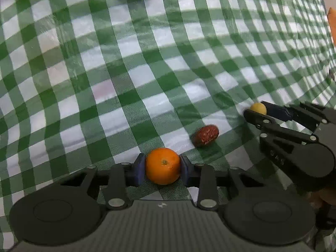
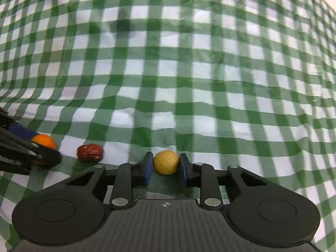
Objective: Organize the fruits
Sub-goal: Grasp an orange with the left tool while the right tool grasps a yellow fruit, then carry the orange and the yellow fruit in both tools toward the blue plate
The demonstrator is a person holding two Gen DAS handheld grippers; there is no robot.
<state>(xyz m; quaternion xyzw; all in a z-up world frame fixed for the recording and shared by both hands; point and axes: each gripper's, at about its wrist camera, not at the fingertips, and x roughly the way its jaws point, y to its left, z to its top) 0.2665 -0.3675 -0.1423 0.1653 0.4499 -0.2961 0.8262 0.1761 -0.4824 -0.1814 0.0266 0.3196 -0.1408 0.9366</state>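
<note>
My left gripper [image 1: 162,167] is shut on an orange [image 1: 162,166], low over the green checked cloth. My right gripper [image 2: 166,163] is shut on a small round yellow fruit [image 2: 166,162]. A wrinkled red date [image 1: 206,135] lies on the cloth between the two grippers; it also shows in the right wrist view [image 2: 90,152]. The right gripper appears at the right of the left wrist view [image 1: 257,110] with the yellow fruit [image 1: 258,108]. The left gripper appears at the left edge of the right wrist view [image 2: 45,150] with the orange [image 2: 44,141].
The green and white checked tablecloth [image 1: 147,63] covers the whole surface and is wrinkled in places. An orange object [image 1: 332,24] shows at the far right edge of the left wrist view.
</note>
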